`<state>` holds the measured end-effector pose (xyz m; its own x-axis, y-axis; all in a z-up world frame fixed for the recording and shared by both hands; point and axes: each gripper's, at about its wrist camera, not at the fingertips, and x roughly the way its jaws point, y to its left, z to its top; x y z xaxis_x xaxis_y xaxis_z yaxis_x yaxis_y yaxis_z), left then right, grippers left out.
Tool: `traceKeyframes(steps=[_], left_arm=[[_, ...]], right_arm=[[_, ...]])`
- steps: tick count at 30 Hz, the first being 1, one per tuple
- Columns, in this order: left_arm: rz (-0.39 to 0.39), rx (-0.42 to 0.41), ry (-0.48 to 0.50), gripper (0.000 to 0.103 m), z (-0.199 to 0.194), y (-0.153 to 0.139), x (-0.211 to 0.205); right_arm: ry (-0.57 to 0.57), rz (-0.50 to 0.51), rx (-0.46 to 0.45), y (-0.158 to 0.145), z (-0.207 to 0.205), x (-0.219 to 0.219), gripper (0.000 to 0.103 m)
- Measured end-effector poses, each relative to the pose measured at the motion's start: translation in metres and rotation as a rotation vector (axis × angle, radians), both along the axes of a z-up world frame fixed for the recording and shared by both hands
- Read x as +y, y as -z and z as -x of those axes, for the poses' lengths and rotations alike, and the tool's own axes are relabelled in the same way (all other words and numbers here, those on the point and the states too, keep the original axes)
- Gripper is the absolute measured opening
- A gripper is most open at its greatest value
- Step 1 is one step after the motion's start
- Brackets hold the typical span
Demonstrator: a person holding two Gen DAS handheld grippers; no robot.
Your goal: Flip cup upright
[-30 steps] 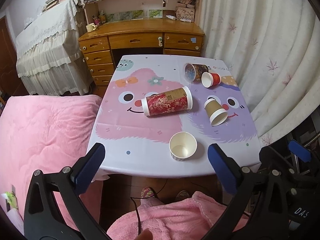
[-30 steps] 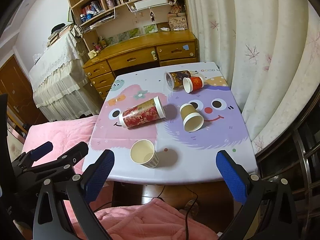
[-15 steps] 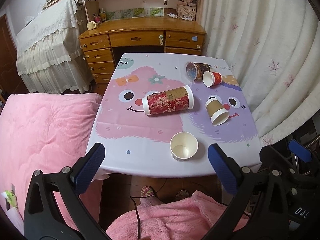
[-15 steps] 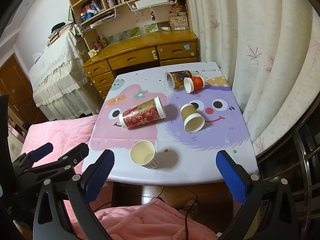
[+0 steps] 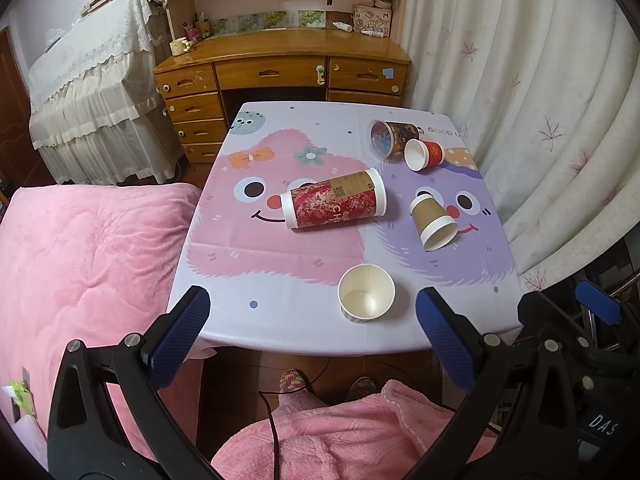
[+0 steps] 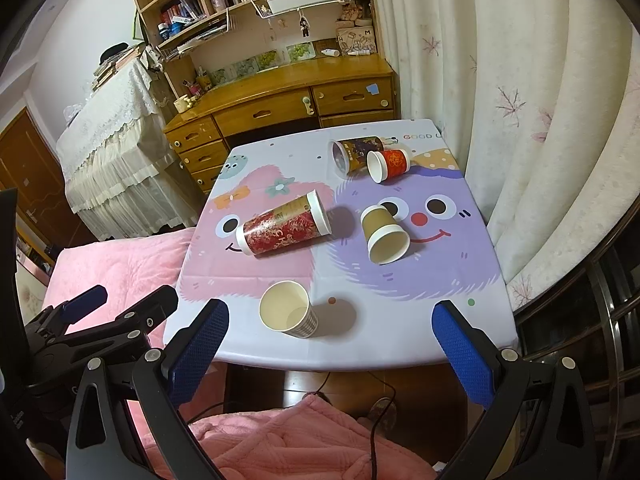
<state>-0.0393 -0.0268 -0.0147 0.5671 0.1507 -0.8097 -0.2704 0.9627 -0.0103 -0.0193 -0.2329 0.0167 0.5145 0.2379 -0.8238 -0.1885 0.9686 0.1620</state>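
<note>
Several paper cups are on a small table with a cartoon cloth (image 5: 280,280) (image 6: 400,320). A pale cup (image 5: 366,293) (image 6: 289,311) stands upright near the front edge. A tall red cup (image 5: 334,205) (image 6: 284,224), a brown cup (image 5: 433,221) (image 6: 384,233), a small red cup (image 5: 424,153) (image 6: 388,165) and a dark printed cup (image 5: 390,139) (image 6: 356,152) lie on their sides. My left gripper (image 5: 310,334) and right gripper (image 6: 330,346) are open and empty, held before the table's front edge.
A wooden desk (image 5: 280,64) with shelves stands behind the table. A curtain (image 5: 520,100) hangs on the right, a pink bed (image 5: 80,260) is on the left. A pink blanket (image 5: 352,440) covers the lap below the grippers.
Both views have shifted slightly, the table appearing a little lower and closer. No cup has moved. Both grippers stay open.
</note>
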Motion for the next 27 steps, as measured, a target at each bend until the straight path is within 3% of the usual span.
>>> traceKeyframes(steps=[27], left_arm=[[0.003,0.007,0.002,0.102,-0.0031,0.0011,0.0016]], right_arm=[[0.001,0.001,0.011,0.0025,-0.0041,0.0013,0.103]])
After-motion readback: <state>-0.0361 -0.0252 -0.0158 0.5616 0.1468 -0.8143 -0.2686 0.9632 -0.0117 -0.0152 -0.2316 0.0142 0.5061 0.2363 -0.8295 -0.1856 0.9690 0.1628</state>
